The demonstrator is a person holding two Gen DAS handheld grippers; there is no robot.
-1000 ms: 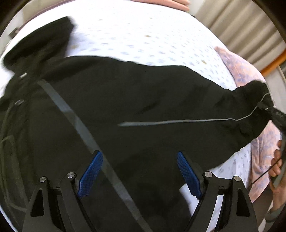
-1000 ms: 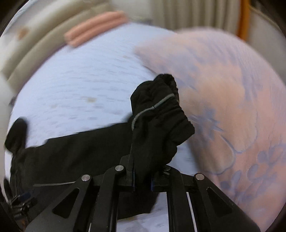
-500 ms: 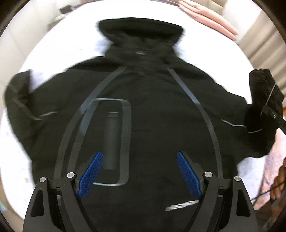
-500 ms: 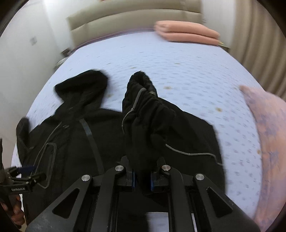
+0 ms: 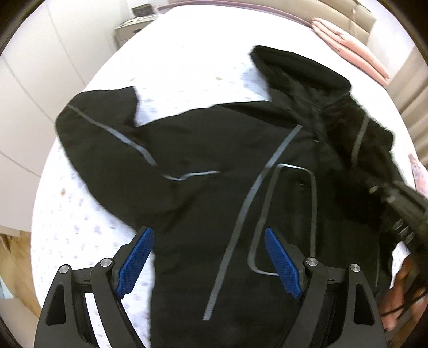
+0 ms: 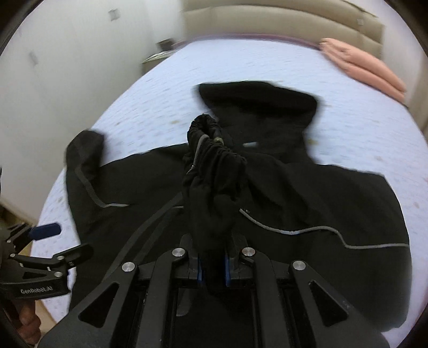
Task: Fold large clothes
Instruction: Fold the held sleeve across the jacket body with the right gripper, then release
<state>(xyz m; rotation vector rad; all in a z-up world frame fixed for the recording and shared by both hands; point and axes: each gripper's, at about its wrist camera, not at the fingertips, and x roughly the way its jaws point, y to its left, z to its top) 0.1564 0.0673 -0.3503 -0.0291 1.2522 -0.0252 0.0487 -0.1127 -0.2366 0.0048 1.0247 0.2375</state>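
Note:
A black hooded jacket (image 5: 214, 171) with grey stripes lies spread on the bed, hood (image 5: 299, 69) toward the headboard; it also shows in the right wrist view (image 6: 307, 192). My left gripper (image 5: 206, 257) is open and empty, hovering over the jacket's lower left part. My right gripper (image 6: 212, 267) is shut on the jacket's right sleeve cuff (image 6: 211, 171), which stands bunched up above the jacket's chest. The right gripper shows at the right edge of the left wrist view (image 5: 396, 203). The left sleeve (image 5: 101, 133) lies out to the left.
The bed (image 5: 187, 53) has a pale dotted sheet. Folded pink bedding (image 6: 366, 69) lies near the beige headboard (image 6: 267, 21). A nightstand (image 5: 133, 24) stands by the white wall at the far left. Wooden floor (image 5: 10, 257) shows at the lower left.
My right gripper has carried the sleeve cuff from the right side inward over the jacket's chest. My left gripper has swung left, now over the jacket's left side.

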